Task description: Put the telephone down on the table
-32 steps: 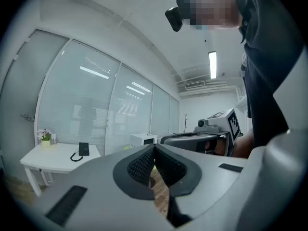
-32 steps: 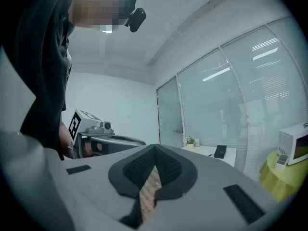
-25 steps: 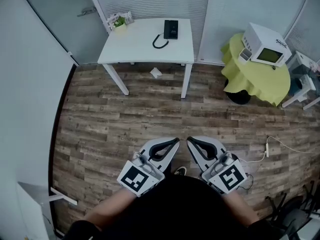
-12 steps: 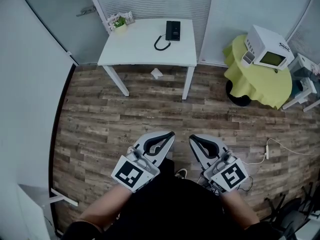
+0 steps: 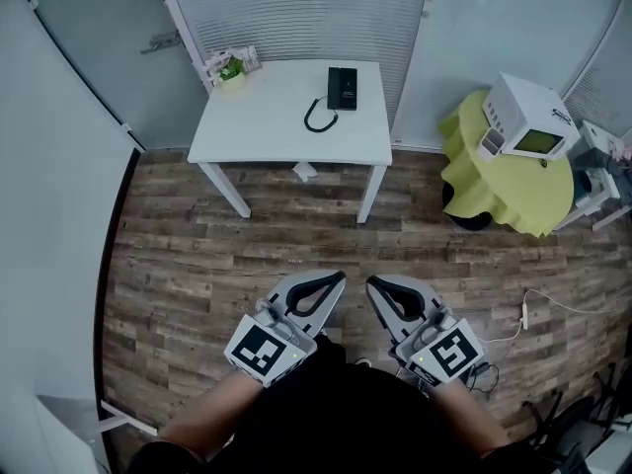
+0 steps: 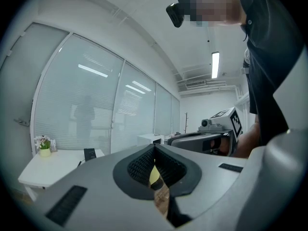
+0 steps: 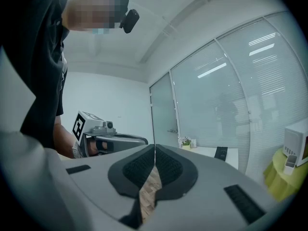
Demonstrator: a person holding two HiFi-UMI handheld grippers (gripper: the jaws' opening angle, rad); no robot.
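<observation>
I'm holding my left hand-held gripper (image 5: 339,278) and right hand-held gripper (image 5: 372,283) side by side over the wood floor (image 5: 197,255), both closed with nothing in the jaws. Telephone (image 5: 342,87) is lying on the white counter (image 5: 257,126) well across the room, near its back right, cord (image 5: 316,117) looping in front. Risk I'm seeing: arriving with jaws shut and shoving it, or snagging the cord and dragging it off.
</observation>
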